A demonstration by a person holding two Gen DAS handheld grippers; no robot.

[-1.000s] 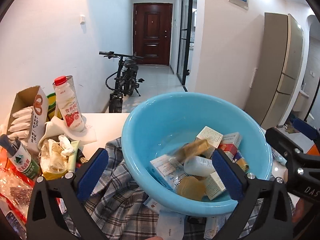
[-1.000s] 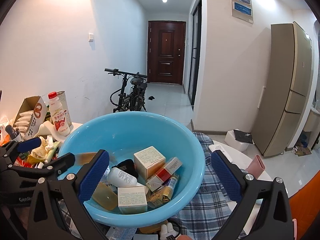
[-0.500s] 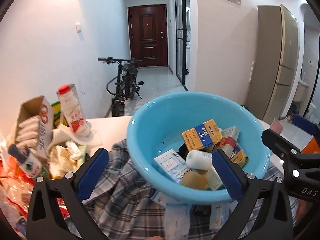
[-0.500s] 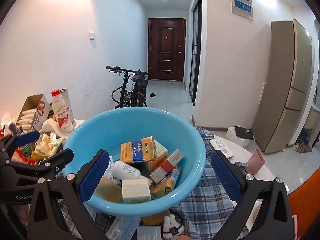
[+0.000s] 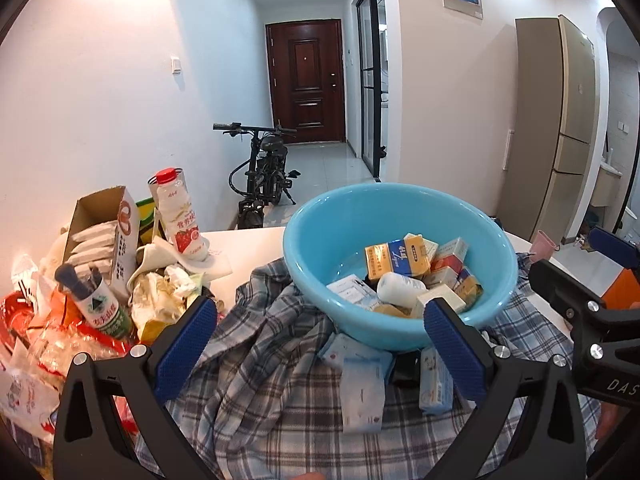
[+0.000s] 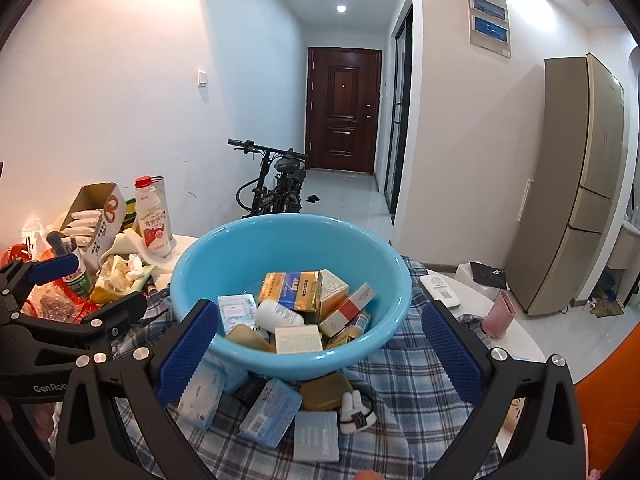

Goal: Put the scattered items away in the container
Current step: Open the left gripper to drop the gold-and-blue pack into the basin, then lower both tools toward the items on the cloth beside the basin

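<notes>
Both grippers, left gripper [image 5: 320,344] and right gripper [image 6: 320,344], hang spread and empty near the part-filled blue basin [image 6: 208,256] at frame centre, so the next pick likely targets the packets [image 6: 270,412] lower centre.

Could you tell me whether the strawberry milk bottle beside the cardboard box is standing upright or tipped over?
Upright. The strawberry milk bottle stands with its red cap on top, next to the open cardboard box.

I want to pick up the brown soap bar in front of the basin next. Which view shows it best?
The right wrist view: the soap bar lies in plain sight on the plaid cloth, just below the basin. In the left wrist view it does not show.
</notes>
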